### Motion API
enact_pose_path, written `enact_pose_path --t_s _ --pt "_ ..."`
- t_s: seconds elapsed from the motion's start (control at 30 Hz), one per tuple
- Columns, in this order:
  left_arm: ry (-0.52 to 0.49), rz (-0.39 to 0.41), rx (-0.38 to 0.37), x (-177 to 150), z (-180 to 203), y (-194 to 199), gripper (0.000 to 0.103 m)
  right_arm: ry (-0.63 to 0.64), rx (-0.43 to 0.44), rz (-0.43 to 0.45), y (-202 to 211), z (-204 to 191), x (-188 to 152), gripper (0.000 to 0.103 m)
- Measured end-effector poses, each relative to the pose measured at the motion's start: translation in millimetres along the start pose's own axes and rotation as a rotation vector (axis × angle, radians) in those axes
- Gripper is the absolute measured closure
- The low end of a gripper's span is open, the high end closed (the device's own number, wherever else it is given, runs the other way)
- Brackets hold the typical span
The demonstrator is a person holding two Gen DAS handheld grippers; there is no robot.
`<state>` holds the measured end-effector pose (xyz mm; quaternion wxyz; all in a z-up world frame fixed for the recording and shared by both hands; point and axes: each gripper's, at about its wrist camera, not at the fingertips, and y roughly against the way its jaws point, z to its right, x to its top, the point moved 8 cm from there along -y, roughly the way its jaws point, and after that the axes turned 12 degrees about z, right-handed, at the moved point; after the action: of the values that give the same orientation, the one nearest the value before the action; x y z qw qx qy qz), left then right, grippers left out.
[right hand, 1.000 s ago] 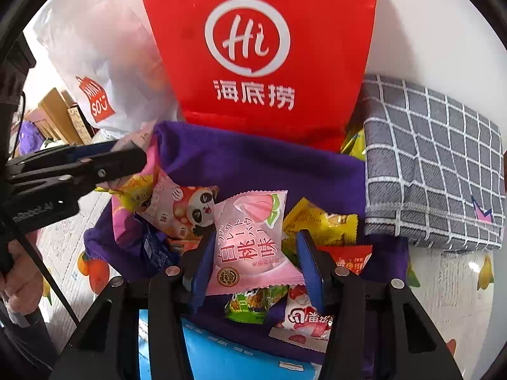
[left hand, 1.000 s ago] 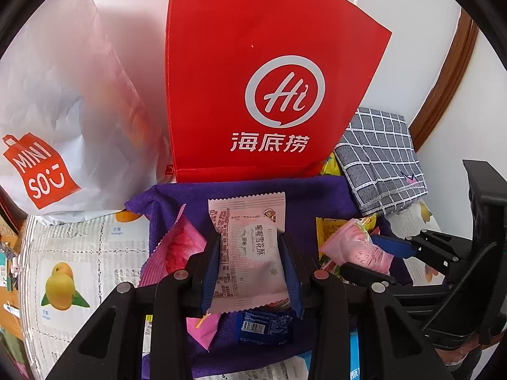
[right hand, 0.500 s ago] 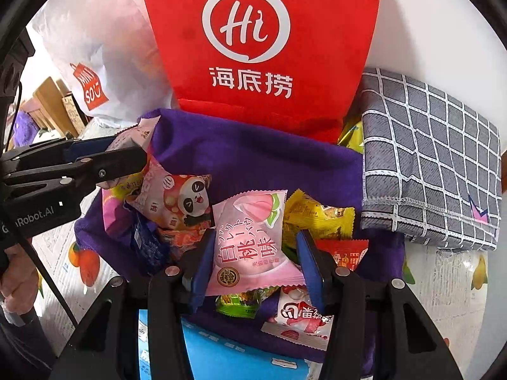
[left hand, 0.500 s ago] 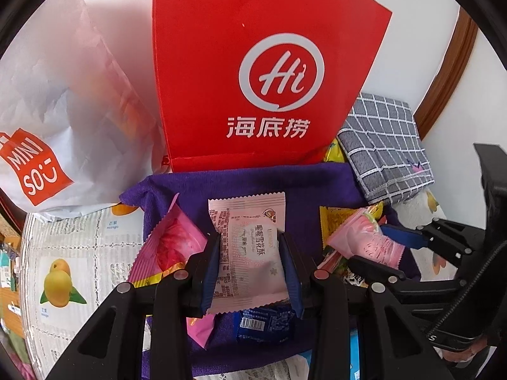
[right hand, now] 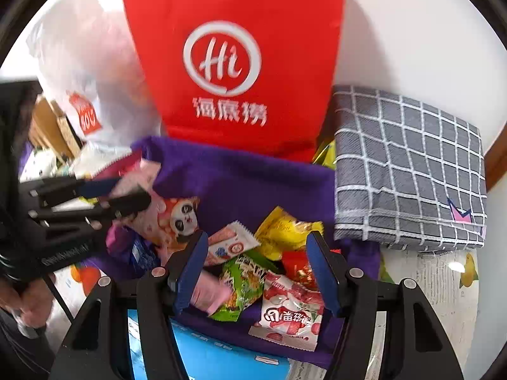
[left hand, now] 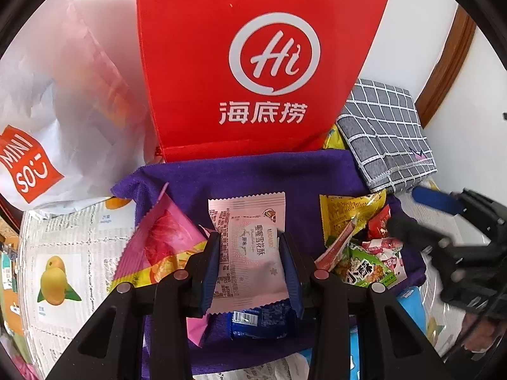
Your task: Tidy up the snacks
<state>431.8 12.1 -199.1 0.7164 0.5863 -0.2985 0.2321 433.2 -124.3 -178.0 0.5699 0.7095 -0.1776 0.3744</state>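
Note:
My left gripper is shut on a pale pink snack packet and holds it above the purple cloth. The right wrist view shows the same gripper at the left with that packet. My right gripper hangs over a pile of snack packets; its jaws are opening and nothing is pressed between the pads. A pink packet lies loose under its left finger. A red paper bag stands upright behind the cloth.
A white shopping bag leans left of the red bag. A folded grey checked cloth lies at the right by the wall. A blue box sits at the near edge. Printed paper with fruit pictures covers the table.
My right gripper has opened and let go of the pink peach packet, which dropped onto the pile, and it lifted slightly. My left gripper keeps its hold and has hardly moved.

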Motion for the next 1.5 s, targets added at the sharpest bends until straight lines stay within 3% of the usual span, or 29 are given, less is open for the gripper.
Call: enact_pose_path --t_s 0.27,0.53,0.7,0.93,1.3,1.5 --pt "-0.019 -0.026 -0.004 -7 8 -5 0.067 -0.088 -0.002 0.070 17 15 15 0.039" --pt "-0.011 -0.021 -0.019 -4 9 -4 0.066 -0.108 0.001 0.071 19 17 15 0.039" --pt "-0.008 0.016 -0.025 2 8 3 0.051 -0.092 0.004 0.068 19 12 14 0.039" --pt "0.018 0.030 -0.030 6 6 7 0.038 -0.074 0.001 0.071 20 9 14 0.039" --pt "0.044 0.045 -0.034 10 3 13 0.037 -0.072 -0.006 0.094 28 8 16 0.037" --pt "0.033 0.042 -0.045 10 9 16 0.037 -0.017 -0.058 0.073 29 4 15 0.037"
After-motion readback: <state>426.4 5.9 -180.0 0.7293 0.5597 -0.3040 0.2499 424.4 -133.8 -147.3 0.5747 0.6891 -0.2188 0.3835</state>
